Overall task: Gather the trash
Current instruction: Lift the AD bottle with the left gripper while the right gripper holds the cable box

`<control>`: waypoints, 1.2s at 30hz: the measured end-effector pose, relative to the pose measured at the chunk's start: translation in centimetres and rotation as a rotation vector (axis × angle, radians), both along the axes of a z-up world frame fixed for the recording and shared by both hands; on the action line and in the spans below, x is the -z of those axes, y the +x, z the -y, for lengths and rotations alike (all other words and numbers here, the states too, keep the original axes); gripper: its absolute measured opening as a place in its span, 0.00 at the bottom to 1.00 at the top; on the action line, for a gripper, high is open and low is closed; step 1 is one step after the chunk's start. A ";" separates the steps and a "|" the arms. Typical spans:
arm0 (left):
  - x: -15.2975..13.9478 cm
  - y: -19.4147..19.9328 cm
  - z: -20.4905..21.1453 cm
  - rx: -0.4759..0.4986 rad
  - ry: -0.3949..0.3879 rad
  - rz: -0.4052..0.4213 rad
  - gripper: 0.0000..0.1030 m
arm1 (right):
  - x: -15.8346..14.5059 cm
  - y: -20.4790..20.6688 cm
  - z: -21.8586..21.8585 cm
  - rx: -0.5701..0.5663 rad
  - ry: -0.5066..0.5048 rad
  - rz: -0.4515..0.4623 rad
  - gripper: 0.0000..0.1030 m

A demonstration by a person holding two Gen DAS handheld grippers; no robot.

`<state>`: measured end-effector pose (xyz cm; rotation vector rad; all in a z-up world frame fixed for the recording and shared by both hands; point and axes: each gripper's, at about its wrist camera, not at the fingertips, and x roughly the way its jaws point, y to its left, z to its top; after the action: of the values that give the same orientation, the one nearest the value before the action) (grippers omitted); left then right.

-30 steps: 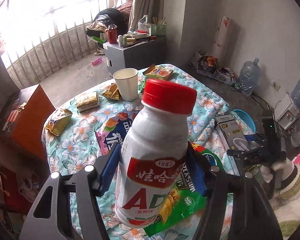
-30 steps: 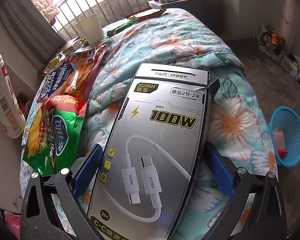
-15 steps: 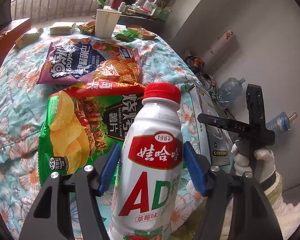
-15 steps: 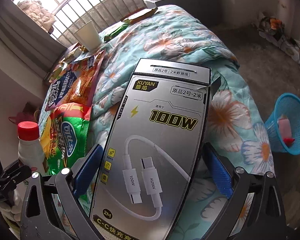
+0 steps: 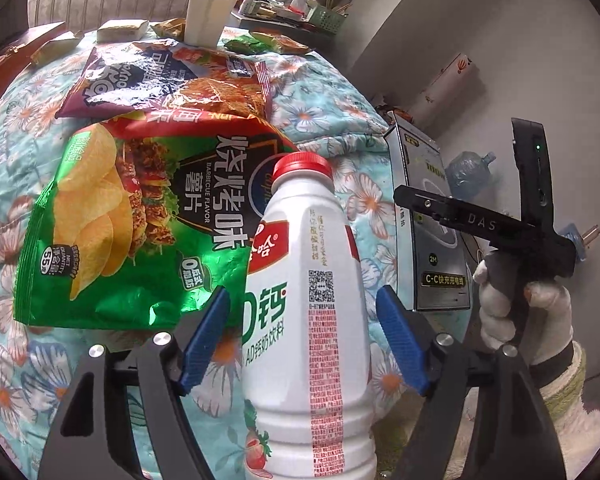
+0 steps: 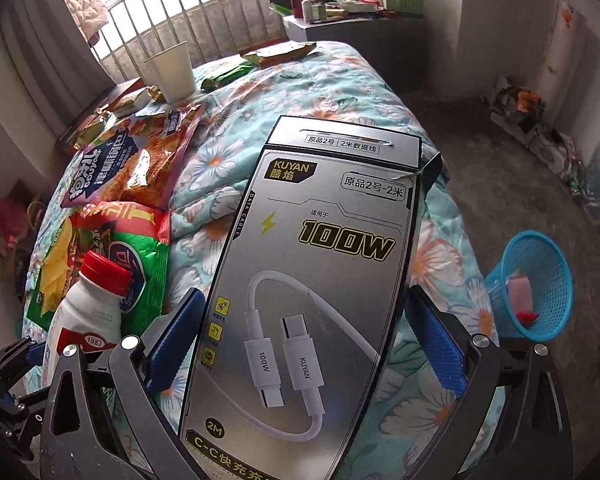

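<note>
Left gripper [image 5: 304, 336]: jaws opening; both blue pads stand clear of the bottle between them, a gap showing on each side.
Green chip bag [image 5: 132, 224]: ahead of the left gripper and to its left, flat on the floral cloth [image 5: 332, 104], its lower corner just above the left pad.
Purple snack bag [image 5: 168, 80]: beyond the green bag, farther ahead of the left gripper, its near edge overlapped by the green bag.
Paper cup [image 5: 208, 18]: upright, well ahead of the left gripper, at the far edge of the cloth among small wrappers.
Bottle [image 5: 308, 320]: white with red cap, upright between the left gripper's fingers; whether its base rests on the cloth cannot be told.
Right gripper [image 6: 300, 344]: closed on the cable box, one blue pad against each long edge.
Cable box [image 6: 324, 272]: silver, held lengthwise between the right gripper's fingers, pointing ahead over the cloth.
Blue basket [image 6: 540, 280]: on the floor, right of the right gripper, beside the cloth's edge, holding a pink scrap.
</note>
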<state>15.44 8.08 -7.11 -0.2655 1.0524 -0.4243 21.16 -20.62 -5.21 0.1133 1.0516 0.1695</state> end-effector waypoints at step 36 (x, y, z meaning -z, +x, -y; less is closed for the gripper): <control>2.1 -0.1 1.8 0.119 -0.008 -0.142 0.74 | 2.5 -1.7 -3.9 -0.058 -0.060 -0.093 0.91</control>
<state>15.33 6.32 -9.23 -0.2436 1.2097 -0.5231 19.47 -16.69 -7.70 0.0365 1.1522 0.1858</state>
